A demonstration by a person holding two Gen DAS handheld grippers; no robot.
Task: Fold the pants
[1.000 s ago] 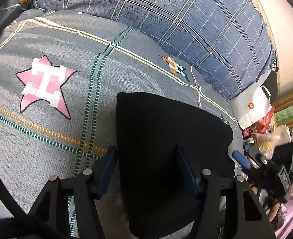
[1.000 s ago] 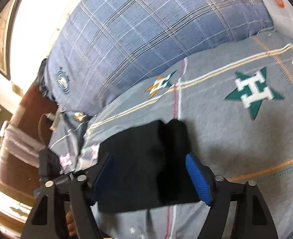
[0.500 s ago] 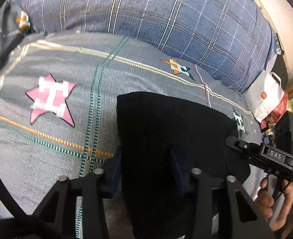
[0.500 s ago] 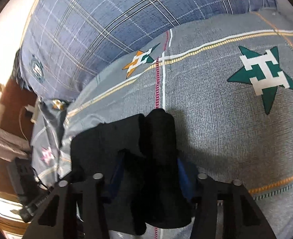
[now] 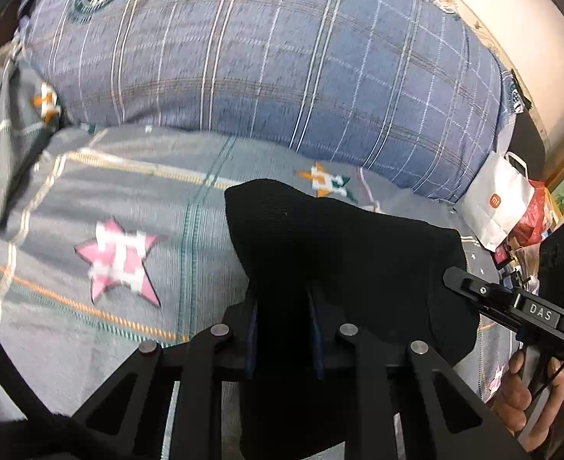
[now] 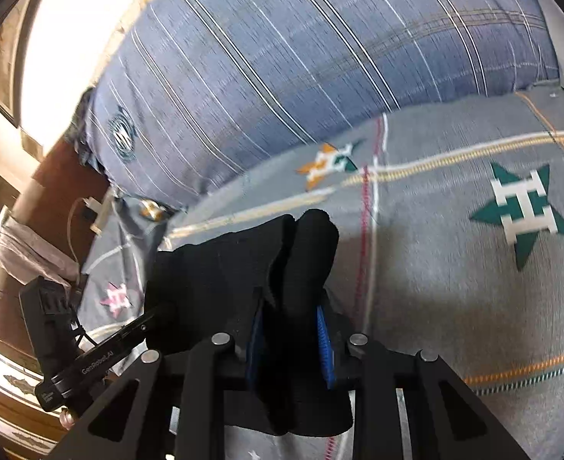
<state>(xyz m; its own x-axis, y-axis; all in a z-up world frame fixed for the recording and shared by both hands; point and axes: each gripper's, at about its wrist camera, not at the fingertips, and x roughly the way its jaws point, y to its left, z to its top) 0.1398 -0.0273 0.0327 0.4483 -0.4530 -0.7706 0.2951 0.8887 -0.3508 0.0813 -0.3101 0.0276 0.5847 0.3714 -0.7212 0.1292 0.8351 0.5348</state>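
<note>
1. Black pants, bunched, on the grey bedsheet near the blue plaid pillow.
2. Left gripper closing, pinching pants fabric.
3. Right gripper closing, likewise clamping the pants.

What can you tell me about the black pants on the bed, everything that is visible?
The black pants are plain, dark and soft-looking, apparently knit, already folded into a thick bundle. They lie on the grey star-patterned bedspread, in front of the blue plaid pillow. Their near edge is bunched up between the closing left tongs and the closing right tongs, one at each end. In the right wrist view a fold stands up like a rounded ridge.
</note>
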